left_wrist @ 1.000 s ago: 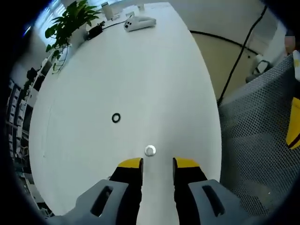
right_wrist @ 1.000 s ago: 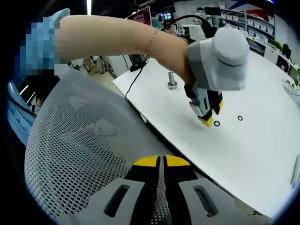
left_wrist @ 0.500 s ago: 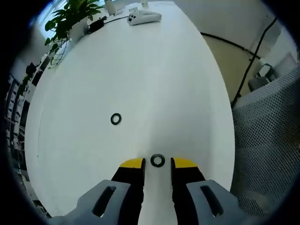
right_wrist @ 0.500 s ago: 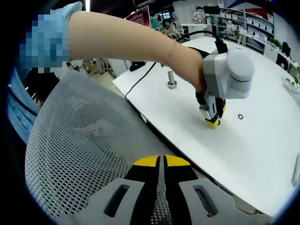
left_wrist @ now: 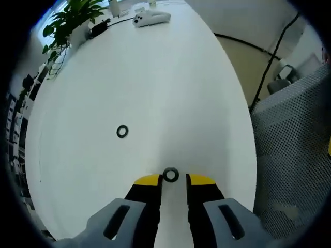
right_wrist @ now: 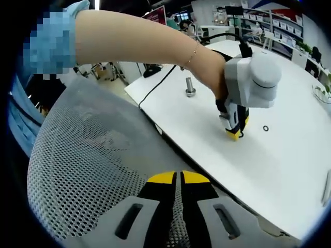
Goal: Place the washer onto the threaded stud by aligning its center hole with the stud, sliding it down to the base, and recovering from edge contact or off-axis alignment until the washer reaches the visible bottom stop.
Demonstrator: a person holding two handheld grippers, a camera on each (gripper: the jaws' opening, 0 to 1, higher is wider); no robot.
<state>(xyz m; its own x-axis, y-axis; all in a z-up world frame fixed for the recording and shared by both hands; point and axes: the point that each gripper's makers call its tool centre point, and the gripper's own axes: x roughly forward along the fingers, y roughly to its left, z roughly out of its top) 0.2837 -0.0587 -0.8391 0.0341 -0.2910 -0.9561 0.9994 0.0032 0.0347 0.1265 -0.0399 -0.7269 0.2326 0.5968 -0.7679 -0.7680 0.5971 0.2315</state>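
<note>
Washer lies flat on the table, right between the left gripper tips, which are open and holding nothing.

table: bare, passable | obstacles: second washer, stud

In the right gripper view, the grey-bodied, yellow-tipped left gripper hides its own fingertips' contact with the white table; the small black ring washer there is unseen.

A white table with a potted plant at its far end, a grey mesh chair beside it.
</note>
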